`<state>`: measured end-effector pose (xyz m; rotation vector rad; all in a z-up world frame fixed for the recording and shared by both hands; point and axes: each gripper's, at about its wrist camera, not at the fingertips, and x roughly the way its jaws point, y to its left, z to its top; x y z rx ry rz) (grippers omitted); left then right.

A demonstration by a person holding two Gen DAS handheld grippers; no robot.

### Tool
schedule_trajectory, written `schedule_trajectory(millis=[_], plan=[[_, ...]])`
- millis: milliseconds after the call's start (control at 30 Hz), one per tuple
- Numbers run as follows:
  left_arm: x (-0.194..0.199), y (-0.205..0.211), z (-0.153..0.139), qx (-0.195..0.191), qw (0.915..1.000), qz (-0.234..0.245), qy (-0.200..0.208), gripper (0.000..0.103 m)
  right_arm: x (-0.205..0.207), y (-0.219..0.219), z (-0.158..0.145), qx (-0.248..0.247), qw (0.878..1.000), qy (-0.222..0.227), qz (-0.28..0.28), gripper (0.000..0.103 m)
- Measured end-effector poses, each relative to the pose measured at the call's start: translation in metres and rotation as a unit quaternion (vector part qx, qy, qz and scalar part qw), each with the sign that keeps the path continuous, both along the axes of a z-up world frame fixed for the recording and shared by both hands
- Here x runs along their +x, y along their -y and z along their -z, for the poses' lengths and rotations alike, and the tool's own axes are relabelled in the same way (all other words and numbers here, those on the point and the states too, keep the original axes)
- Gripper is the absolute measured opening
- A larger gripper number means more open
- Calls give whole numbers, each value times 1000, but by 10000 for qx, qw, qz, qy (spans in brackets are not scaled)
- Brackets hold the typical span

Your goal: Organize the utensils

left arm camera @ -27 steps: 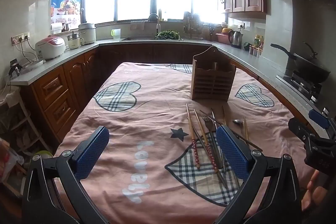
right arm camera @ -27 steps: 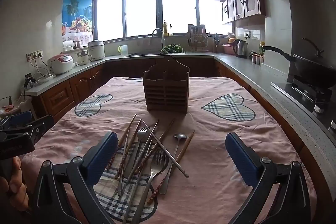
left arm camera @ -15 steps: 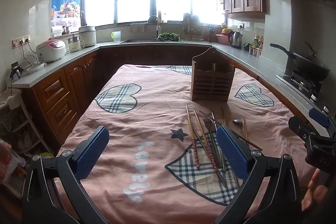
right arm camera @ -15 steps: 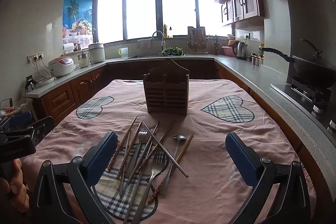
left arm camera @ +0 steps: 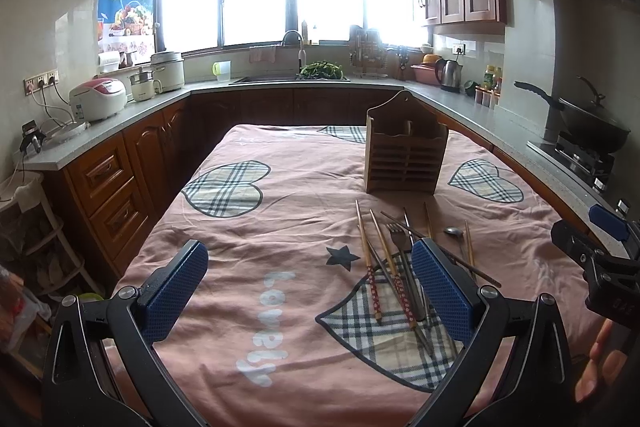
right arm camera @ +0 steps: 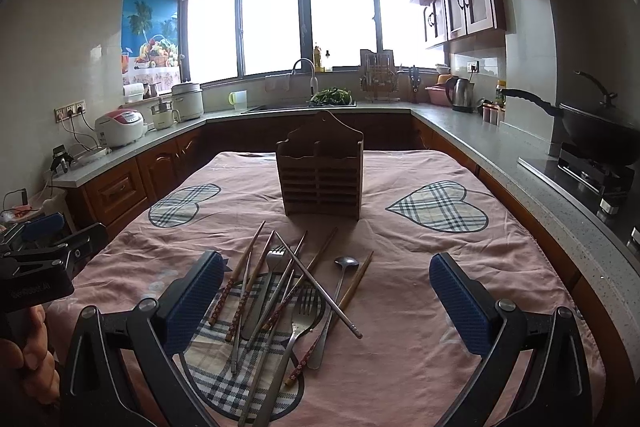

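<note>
**Nothing sorted yet: both claws wide and empty over the pile**

We judge the task barely begun. Low in the centre of the right wrist view the utensils [right arm camera: 288, 291] lie in one crossed heap on the pink tablecloth [right arm camera: 400, 299]: wooden and metal chopsticks, two forks [right arm camera: 298, 311] and a spoon [right arm camera: 340, 281], several resting over one another. The wooden holder [right arm camera: 320, 179] stands upright above them in the frame, apart from the heap, and as far as we see its compartments hold nothing, though their depths are hidden from us.

Our right gripper [right arm camera: 326, 301] hangs with its blue pads spread wide, holding nothing, the heap showing just inside its left pad. Our left gripper [left arm camera: 308, 291] is likewise spread and empty; in its view the heap sits lower right, partly behind the right pad.

All pieces remain to be lifted and placed, and we expect the overlaps to make single picks awkward.

For room, the cloth is bare across the left and centre of the left wrist view and to the right of the heap in the right wrist view. The table edge runs near the right of both frames, with the counter [right arm camera: 560, 211] beyond it.
</note>
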<state>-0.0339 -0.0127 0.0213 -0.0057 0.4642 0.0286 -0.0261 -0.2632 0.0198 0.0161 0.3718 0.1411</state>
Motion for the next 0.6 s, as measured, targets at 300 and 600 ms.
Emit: schedule_trajectory(millis=[300, 600], plan=[[-1, 0, 0, -5, 10000, 2, 0, 103, -2, -1, -3, 7, 10000, 36, -16, 103], [-1, 2, 0, -6, 10000, -5, 10, 103, -1, -1, -4, 9, 10000, 1, -35, 103]])
